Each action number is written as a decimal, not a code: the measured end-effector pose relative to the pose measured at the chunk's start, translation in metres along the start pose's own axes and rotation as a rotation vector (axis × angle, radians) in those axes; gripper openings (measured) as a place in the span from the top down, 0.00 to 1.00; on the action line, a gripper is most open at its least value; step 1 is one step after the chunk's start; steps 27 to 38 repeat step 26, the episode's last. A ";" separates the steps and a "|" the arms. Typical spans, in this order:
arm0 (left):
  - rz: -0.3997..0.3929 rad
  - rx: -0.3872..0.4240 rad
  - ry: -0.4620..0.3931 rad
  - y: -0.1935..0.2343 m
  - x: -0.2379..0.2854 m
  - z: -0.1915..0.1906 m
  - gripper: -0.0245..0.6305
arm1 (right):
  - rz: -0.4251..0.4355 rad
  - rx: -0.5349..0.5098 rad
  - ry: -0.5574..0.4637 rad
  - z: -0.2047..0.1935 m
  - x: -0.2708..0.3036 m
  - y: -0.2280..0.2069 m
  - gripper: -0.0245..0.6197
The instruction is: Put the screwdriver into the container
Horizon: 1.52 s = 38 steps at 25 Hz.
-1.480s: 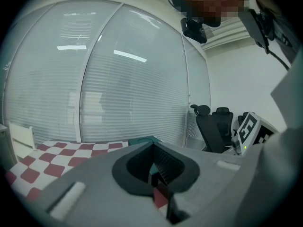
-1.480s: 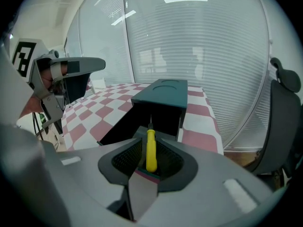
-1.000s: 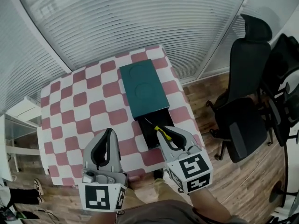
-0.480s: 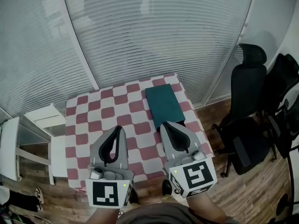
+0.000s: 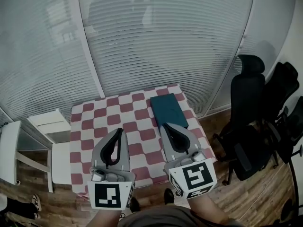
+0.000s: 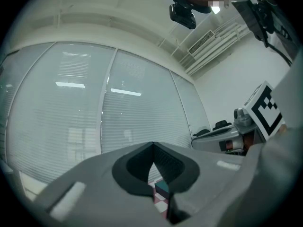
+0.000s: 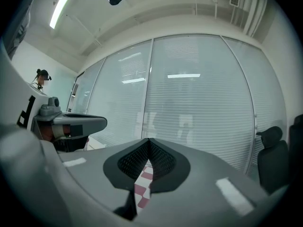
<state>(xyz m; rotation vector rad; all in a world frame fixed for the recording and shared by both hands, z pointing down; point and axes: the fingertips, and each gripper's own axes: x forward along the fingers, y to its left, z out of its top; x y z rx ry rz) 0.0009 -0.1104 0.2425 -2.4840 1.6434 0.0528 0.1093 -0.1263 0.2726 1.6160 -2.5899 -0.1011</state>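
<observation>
The screwdriver is seen in no view, so neither its place nor the way its long axis points can be told. The container [image 5: 168, 110], a dark teal oblong box, is set on the far right part of the table [image 5: 102, 122], which is covered with a red-and-white checked cloth. The box's long axis runs away from the person, tilted slightly to the left at its far end. Its near end is hidden behind the right gripper [image 5: 164, 126], so it cannot be made out whether anything lies there.

Both grippers are held up side by side above the near half of the table, with their tips pointed away from the person. The right gripper's jaws are closed tip to tip with nothing between them; only checked cloth is seen through the gap behind the tips. The left gripper [image 5: 120, 131] is likewise closed and empty, and a corner of the teal box is glimpsed through its gap.

A white side table [image 5: 47, 122] is placed just left of the checked table. Black office chairs [image 5: 248, 112] are stood on the wooden floor [image 5: 246, 197] to the right, and a glass wall with blinds [image 5: 165, 41] is seen behind.
</observation>
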 end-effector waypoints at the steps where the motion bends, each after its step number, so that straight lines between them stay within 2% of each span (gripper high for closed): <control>1: -0.002 0.001 -0.002 0.000 -0.001 0.001 0.96 | -0.004 -0.005 0.000 0.001 -0.001 0.001 0.93; 11: -0.002 0.026 -0.011 0.005 -0.001 0.004 0.96 | -0.014 -0.008 -0.009 0.001 -0.005 0.005 0.92; 38: -0.015 0.020 -0.012 0.004 0.008 0.001 0.96 | -0.014 -0.010 -0.002 -0.001 -0.001 0.000 0.92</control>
